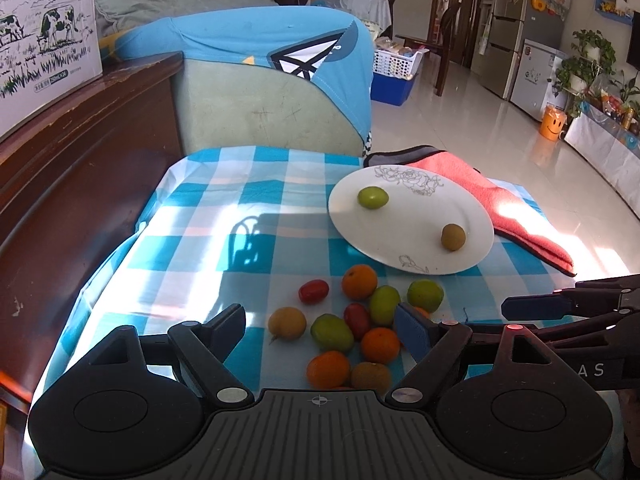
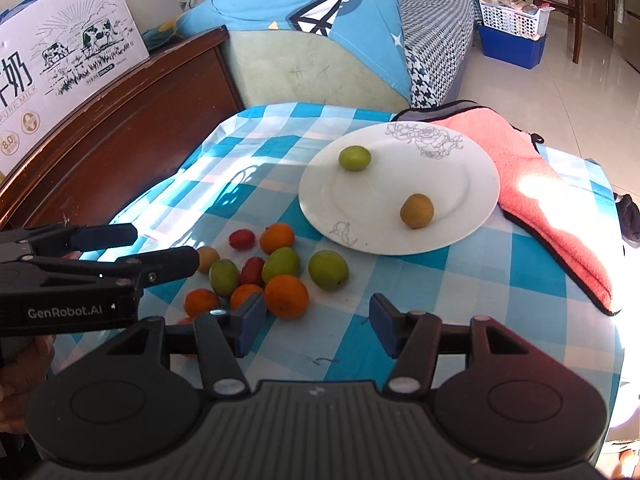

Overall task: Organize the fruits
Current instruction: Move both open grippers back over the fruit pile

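Left tongs (image 1: 320,330) straddle the loose fruit pile (image 1: 356,332).

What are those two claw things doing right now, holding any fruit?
Left gripper: open, holding nothing, above the loose fruit.
Right gripper: open, empty, nothing between its jaws.

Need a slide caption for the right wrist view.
Open right gripper hovers near loose fruit pile; white floral plate holds two fruits beside pink cloth.

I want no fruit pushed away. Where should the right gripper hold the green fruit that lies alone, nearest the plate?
Probably across its round middle, coming from above: the green fruit lies apart from the pile, with bare cloth on both sides. The right gripper stands open just before it.
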`<act>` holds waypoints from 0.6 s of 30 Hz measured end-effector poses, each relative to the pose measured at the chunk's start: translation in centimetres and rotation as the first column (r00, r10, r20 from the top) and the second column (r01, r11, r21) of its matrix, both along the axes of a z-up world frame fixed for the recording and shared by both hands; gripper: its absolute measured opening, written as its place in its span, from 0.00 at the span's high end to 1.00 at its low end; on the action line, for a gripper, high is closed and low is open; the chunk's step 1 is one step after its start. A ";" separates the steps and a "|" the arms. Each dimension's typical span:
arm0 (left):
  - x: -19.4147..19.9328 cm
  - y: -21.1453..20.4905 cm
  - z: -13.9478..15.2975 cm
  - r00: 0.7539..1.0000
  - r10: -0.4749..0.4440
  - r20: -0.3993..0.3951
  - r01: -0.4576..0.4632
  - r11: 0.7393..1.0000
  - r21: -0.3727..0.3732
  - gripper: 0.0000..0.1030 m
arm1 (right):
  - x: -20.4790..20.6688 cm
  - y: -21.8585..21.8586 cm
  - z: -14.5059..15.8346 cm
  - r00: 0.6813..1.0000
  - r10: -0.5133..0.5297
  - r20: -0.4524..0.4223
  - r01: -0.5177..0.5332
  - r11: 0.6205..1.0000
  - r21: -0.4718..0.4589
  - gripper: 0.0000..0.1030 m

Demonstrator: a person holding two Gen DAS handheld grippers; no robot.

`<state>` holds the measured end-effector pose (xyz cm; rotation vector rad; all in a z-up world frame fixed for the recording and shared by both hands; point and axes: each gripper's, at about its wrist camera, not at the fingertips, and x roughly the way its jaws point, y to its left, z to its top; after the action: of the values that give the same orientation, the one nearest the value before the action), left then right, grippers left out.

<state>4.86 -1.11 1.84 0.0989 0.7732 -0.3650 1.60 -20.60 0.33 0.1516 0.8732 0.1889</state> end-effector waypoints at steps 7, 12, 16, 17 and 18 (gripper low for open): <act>-0.8 2.0 -0.5 0.999 0.047 -0.019 -0.047 0.999 0.011 0.20 | -2.1 0.2 -0.5 1.000 -0.004 -0.011 0.004 1.000 0.013 0.43; -1.6 3.5 -0.8 0.997 0.072 -0.017 -0.072 0.997 0.018 0.20 | -3.2 0.0 -1.0 0.999 -0.020 -0.025 0.020 0.999 0.027 0.44; -2.0 4.4 -0.8 0.997 0.076 -0.018 -0.075 0.997 0.014 0.20 | -3.7 0.1 -1.4 0.999 -0.024 -0.037 0.026 0.999 0.040 0.44; -2.1 4.5 -0.8 0.997 0.073 -0.016 -0.073 0.997 0.014 0.20 | -3.8 0.1 -1.5 0.999 -0.024 -0.040 0.026 0.999 0.043 0.44; -2.2 4.6 -0.8 0.998 0.066 -0.013 -0.066 0.998 0.016 0.20 | -3.8 0.2 -1.7 0.999 -0.022 -0.042 0.024 0.999 0.047 0.44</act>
<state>2.66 3.48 1.02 0.0855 0.7910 -0.2972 -2.24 -20.36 -1.35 0.2099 0.9087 0.1855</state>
